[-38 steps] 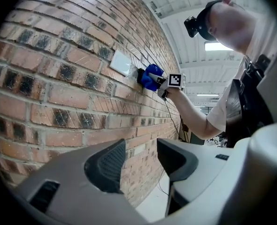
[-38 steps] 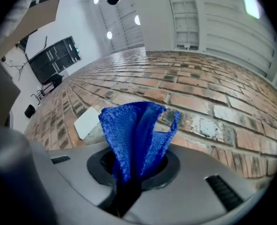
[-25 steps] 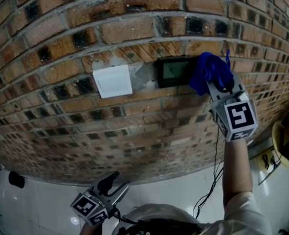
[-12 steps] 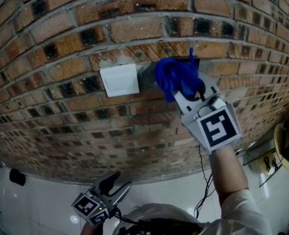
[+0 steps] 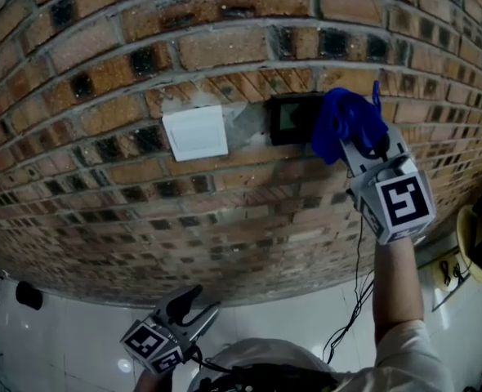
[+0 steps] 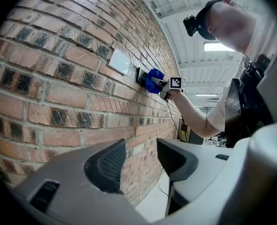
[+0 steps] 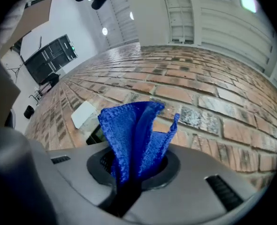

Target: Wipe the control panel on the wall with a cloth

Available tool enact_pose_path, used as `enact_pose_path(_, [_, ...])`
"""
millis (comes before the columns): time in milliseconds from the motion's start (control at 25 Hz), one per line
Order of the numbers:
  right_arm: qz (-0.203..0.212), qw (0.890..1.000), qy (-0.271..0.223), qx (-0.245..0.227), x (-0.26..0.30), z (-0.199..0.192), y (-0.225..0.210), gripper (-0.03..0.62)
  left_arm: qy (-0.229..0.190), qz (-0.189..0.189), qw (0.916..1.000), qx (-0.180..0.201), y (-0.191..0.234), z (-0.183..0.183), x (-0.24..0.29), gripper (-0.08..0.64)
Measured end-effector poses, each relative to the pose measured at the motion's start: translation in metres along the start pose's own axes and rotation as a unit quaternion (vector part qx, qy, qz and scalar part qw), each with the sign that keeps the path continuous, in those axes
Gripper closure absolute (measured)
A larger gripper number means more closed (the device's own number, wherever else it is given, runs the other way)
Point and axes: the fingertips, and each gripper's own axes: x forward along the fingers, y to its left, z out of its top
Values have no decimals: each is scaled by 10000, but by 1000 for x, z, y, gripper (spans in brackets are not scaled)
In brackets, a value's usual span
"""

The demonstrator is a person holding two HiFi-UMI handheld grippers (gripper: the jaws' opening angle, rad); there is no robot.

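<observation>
Right claw (image 5: 357,147) grips the blue cloth (image 5: 343,119) at the right edge of the control panel (image 5: 288,119); wiping seems under way, most of it uncovered. Left claw (image 5: 194,305) hangs open, empty, well below the panel

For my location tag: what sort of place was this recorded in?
Likely an indoor workshop or lab hall: a bare brick wall carrying a small control panel and white wall plate, with ceiling strip lights.

Dim and cool on the brick wall (image 5: 225,219), bent hard by fisheye. Glares at the ceiling lamp (image 6: 215,46); blackens toward corners.
</observation>
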Motion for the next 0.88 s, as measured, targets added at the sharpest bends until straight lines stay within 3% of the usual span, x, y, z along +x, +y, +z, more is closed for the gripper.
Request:
enact_pose_path(240, [-440, 9980, 437, 157, -13, -40, -46, 499, 49, -95, 9999, 33, -6, -2, 5, 354])
enact_pose_path(360, [-446, 9981, 372, 213, -17, -31, -42, 502, 38, -92, 9999, 23, -6, -2, 3, 354])
enact_pose_path(560, [381, 9987, -230, 249, -6, 24, 30, 502, 9, -12, 10000, -29, -2, -2, -3, 354])
enact_pose_path(680, [840, 9959, -234, 240, 15, 36, 74, 502, -1, 31, 10000, -23, -1, -1, -7, 354])
enact_pose_path(880, [984, 9937, -371, 397, 37, 40, 100, 502, -55, 123, 9999, -11, 2, 0, -15, 354])
